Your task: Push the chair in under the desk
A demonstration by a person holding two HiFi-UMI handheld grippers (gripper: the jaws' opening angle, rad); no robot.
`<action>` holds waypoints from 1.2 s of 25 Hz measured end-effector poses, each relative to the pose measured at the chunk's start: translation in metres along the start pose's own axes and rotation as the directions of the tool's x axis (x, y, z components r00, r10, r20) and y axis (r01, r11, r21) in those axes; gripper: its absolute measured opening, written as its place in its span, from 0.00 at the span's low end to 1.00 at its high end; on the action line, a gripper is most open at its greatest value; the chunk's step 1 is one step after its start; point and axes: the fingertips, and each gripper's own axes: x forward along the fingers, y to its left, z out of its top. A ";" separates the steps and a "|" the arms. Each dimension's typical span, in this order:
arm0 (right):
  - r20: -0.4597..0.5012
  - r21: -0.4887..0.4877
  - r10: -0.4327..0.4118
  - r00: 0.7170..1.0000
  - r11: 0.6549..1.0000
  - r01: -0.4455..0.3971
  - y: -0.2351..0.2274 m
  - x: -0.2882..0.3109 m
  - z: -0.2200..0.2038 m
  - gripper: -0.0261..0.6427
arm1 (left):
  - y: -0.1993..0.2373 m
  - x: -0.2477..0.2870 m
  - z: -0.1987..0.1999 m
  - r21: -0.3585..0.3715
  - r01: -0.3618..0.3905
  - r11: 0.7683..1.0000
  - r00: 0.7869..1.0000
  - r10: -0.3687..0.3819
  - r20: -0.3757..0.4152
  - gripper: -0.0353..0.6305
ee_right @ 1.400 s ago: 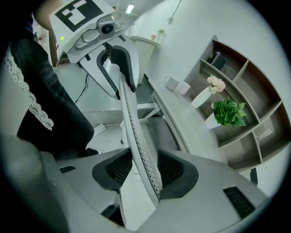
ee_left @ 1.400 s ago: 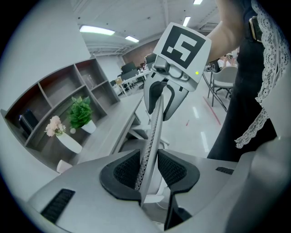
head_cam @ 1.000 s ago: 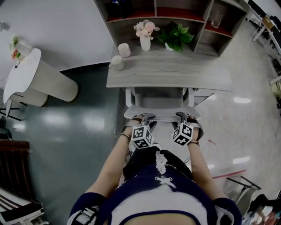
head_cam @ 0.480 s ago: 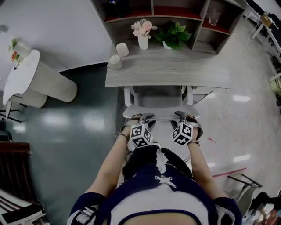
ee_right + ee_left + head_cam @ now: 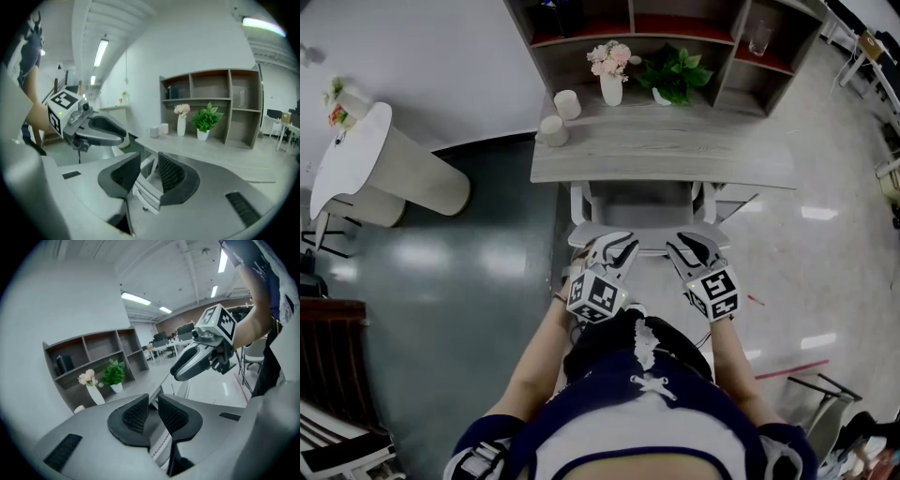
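Observation:
The white chair (image 5: pixel 648 238) stands tucked under the grey wooden desk (image 5: pixel 675 155), with only its backrest top and part of the seat showing. My left gripper (image 5: pixel 617 244) hovers just above the backrest's left part. Its jaws have just been closing to a narrow gap with nothing between them (image 5: pixel 153 411). My right gripper (image 5: pixel 682 247) hovers above the right part. Its jaws have also been closing, stand wider apart and hold nothing (image 5: pixel 147 174); the chair (image 5: pixel 146 194) shows below the gap. Both have rolled so their marker cubes face up.
On the desk stand a vase of pink flowers (image 5: pixel 610 77), a potted plant (image 5: pixel 675 77) and two white cups (image 5: pixel 567 103). A shelf unit (image 5: pixel 741 66) rises behind. A white round table (image 5: pixel 356 155) is at the left, a dark chair (image 5: pixel 333 366) at the lower left.
Both grippers have lifted off the chair's backrest top and rolled, marker cubes now turned upward. Their jaws stand narrower than before. The chair stays under the desk.

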 end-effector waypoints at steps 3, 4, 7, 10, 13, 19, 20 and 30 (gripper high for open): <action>0.148 0.077 -0.015 0.989 0.997 0.004 0.006 -0.010 0.031 0.16 | 0.007 -0.013 0.024 -0.080 -0.052 0.995 0.995 0.059 0.085 0.13; 0.187 0.098 -0.015 0.982 0.995 -0.003 0.009 -0.014 0.040 0.15 | 0.010 -0.018 0.032 -0.125 -0.068 0.990 0.989 0.083 0.119 0.12; 0.285 0.132 -0.007 0.958 0.991 -0.033 0.021 -0.025 0.063 0.12 | 0.023 -0.035 0.054 -0.266 -0.136 0.954 0.962 0.191 0.194 0.08; 0.352 0.149 -0.003 0.936 0.987 -0.053 0.032 -0.036 0.079 0.09 | 0.023 -0.046 0.065 -0.355 -0.152 0.922 0.946 0.240 0.219 0.07; 0.366 0.158 -0.004 0.931 0.986 -0.058 0.042 -0.042 0.083 0.08 | 0.010 -0.052 0.068 -0.385 -0.113 0.916 0.948 0.215 0.234 0.07; 0.353 0.127 0.026 0.935 0.989 -0.075 0.060 -0.046 0.080 0.08 | -0.012 -0.056 0.068 -0.348 -0.092 0.933 0.957 0.179 0.228 0.07; 0.348 0.124 0.030 0.937 0.989 -0.077 0.062 -0.046 0.080 0.08 | -0.015 -0.057 0.068 -0.348 -0.088 0.933 0.958 0.176 0.228 0.07; 0.341 0.138 0.035 0.939 0.987 -0.087 0.065 -0.054 0.071 0.08 | -0.025 -0.061 0.070 -0.339 -0.084 0.937 0.959 0.168 0.227 0.07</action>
